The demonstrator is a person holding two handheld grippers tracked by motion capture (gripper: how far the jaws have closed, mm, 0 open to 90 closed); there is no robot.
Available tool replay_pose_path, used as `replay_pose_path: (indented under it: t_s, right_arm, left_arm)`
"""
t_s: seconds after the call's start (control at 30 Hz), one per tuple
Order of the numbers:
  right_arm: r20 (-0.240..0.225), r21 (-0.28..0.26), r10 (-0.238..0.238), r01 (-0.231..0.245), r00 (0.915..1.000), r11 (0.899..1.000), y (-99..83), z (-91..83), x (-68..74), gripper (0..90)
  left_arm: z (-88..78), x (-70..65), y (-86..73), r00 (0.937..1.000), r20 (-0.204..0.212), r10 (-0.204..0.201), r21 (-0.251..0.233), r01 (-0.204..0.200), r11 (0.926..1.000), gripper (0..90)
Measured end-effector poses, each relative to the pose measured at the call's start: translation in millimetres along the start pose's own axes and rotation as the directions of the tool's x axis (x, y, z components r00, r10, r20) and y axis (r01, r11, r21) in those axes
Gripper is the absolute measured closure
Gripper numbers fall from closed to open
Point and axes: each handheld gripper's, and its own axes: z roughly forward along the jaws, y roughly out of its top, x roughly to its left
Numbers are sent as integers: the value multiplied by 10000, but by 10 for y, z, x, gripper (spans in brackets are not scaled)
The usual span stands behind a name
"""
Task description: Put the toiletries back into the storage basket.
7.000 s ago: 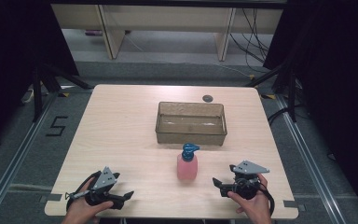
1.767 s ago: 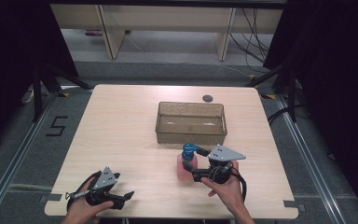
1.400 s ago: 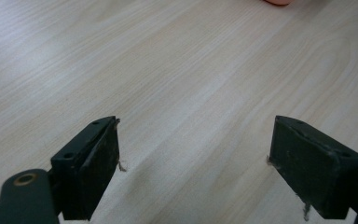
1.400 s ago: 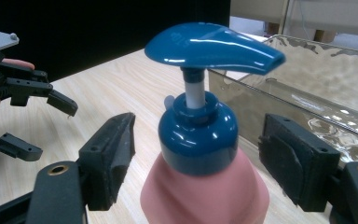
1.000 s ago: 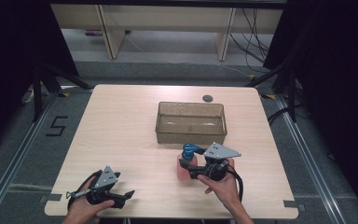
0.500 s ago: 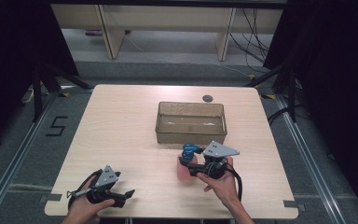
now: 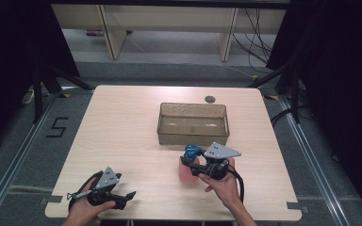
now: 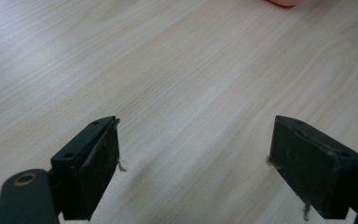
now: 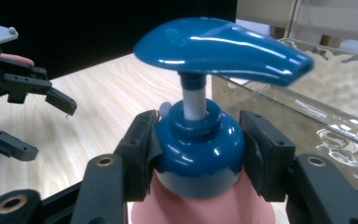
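Pink plastic pump bottle [image 7: 187, 170] with a blue collar and blue dispenser head [image 9: 221, 44] stands upright on the pale wooden table [image 7: 122, 127], just near of the clear rectangular plastic bin [image 7: 193, 123] and slightly to its right. The right gripper [image 9: 199, 151] has just been closing, and its black pads [image 9: 142, 149] now press on either side of the blue collar, below the spout. That collar looks like the best place to hold: rigid, rounded, with a shoulder the pads can sit under. The glossy plastic may be slippery, and the body below probably flexes if squeezed. How full, and so how heavy, the bottle is cannot be told. The pump head could depress or twist if pushed. The left gripper [image 8: 193, 158] rests at the table's near left, well apart, its jaws wide with nothing between them.
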Motion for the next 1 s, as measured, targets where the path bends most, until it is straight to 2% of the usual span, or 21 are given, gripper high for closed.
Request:
replay_pose_path:
  t_s: [0.03,0.07,0.1,0.13,0.17,0.23,0.37,0.43,0.47,0.5,0.53,0.57,0.63,0.7,0.73,0.77,0.83,0.87,0.93,0.97,1.0]
  right_arm:
    - [147,128,-114,112,9998,9999,6,-13,10,505]
    - [193,183,-26,23,9998,9998,8,-18,33,514]
    - [248,124,-317,314,9992,9994,13,-13,31,521]
    - [475,82,-742,739,9961,9972,25,-16,39,531]
    - [464,67,-772,770,9959,9970,30,-9,55,532]
    - [605,257,-653,639,9960,9976,35,-22,75,533]
    - [567,255,-585,572,9967,9980,35,-11,95,534]
    - [784,142,-800,792,9937,9968,39,-10,93,535]
    - [702,279,-628,609,9956,9978,40,-13,106,535]
    - [737,233,-706,691,9948,9973,42,-14,103,535]
    - [691,284,-589,570,9959,9980,42,-11,111,535]
    - [534,207,-579,568,9969,9982,42,-2,110,535]
    - [624,176,-584,574,9963,9982,49,-8,117,535]
    - [633,131,-648,641,9959,9979,63,-14,122,535]
    - [790,106,-805,799,9936,9967,78,-30,120,535]
    - [678,113,-627,621,9957,9980,87,-33,128,535]
    - [670,134,-607,599,9959,9981,103,-44,122,535]
    - [787,-99,-853,863,9932,9962,109,-40,101,535]
    - [710,88,-523,518,9961,9986,120,-58,109,535]
    - [795,-37,-677,682,9945,9977,126,-55,96,535]
    - [735,71,-389,385,9965,9992,135,-67,105,535]
  left_arm:
    - [-2,-9,-1,10000,-21,-68,10,68,10000,154]
    - [4,-26,-4,9997,77,-238,-74,239,9997,154]
    - [3,-38,-3,9994,118,-329,-100,330,9994,154]
    - [-7,-27,0,9998,109,-188,2,188,9998,153]
    - [-11,-26,7,9997,95,-215,0,215,9998,154]
    - [-6,-2,6,10000,-11,-50,-27,50,10000,154]
    - [-4,-18,8,9999,67,-152,-50,152,9999,154]
    - [-13,-25,2,9997,132,-213,-12,213,9998,154]
    - [-8,-20,-3,9997,130,-227,-61,228,9997,154]
    - [-8,-2,-2,10000,21,-39,-12,39,10000,154]
    - [-7,7,0,10000,-25,73,-42,-73,10000,154]
    - [-8,-9,-3,9999,45,-92,-85,92,9999,154]
    - [-12,-20,-3,9998,88,-187,-127,188,9997,154]
    - [-13,-18,-6,9998,86,-174,-81,175,9998,154]
    - [-11,-10,-7,9999,46,-94,-84,94,9999,154]
    - [-11,-10,-9,9999,49,-108,-81,108,9999,154]
    - [-11,-14,-9,9999,66,-144,-86,145,9999,154]
    - [-12,-14,-6,9999,61,-101,-88,102,9999,154]
    - [-14,-15,-5,10000,67,-74,-88,74,9999,154]
    - [-19,-22,-9,9997,152,-175,-61,176,9998,154]
    - [-19,-23,-11,9997,142,-211,-78,212,9997,154]
